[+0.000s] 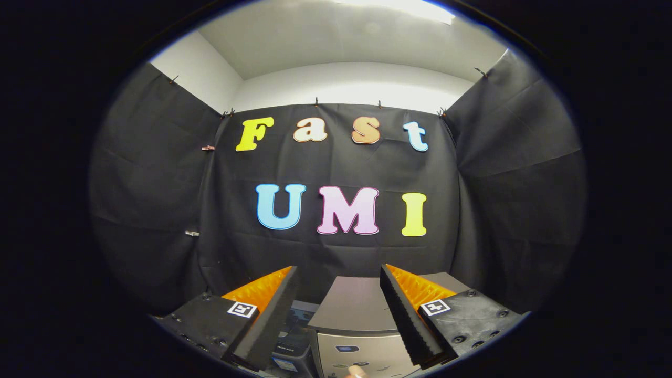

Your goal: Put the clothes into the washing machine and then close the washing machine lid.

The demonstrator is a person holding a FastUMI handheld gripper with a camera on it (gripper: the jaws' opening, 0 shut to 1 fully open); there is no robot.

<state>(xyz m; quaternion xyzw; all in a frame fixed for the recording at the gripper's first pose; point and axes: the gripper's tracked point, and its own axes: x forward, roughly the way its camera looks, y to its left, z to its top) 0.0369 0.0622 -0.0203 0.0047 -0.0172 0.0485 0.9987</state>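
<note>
While its fingers gape empty, the gripper (338,273) faces the washing machine (353,315).

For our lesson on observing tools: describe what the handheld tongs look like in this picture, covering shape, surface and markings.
The tongs have two wedge-shaped fingers that taper forward. Their inner faces carry ribbed, sawtooth-like padding. Each finger sits on a blocky base with visible screw heads, and each base bears a small square black-and-white marker tag. No cables or sleeves can be seen.
</note>
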